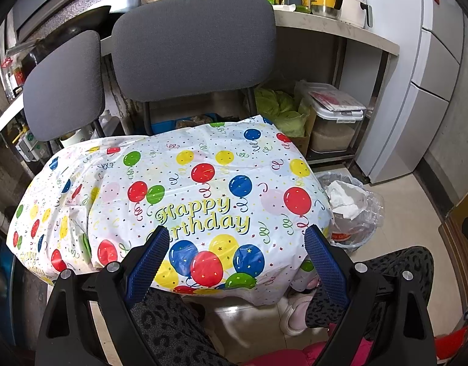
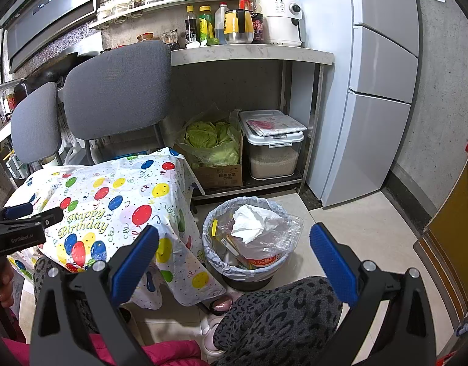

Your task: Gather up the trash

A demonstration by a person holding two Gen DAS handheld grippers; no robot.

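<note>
A small table under a balloon "Happy Birthday" cloth (image 1: 185, 195) fills the left wrist view; it also shows in the right wrist view (image 2: 112, 201). I see no loose trash on the cloth. A lined trash bin (image 2: 249, 241) stands on the floor right of the table, holding a white tissue (image 2: 252, 222), clear plastic and wrappers; it shows at the right in the left wrist view (image 1: 350, 210). My left gripper (image 1: 237, 238) is open and empty over the table's near edge. My right gripper (image 2: 234, 238) is open and empty, in front of the bin.
Two grey chairs (image 1: 191, 45) stand behind the table. A counter (image 2: 252, 53) holds bottles and an air fryer; beneath it are a cabbage box (image 2: 215, 149) and a rice container (image 2: 273, 146). A fridge (image 2: 371, 91) stands at right. My knees (image 2: 279, 314) are below the grippers.
</note>
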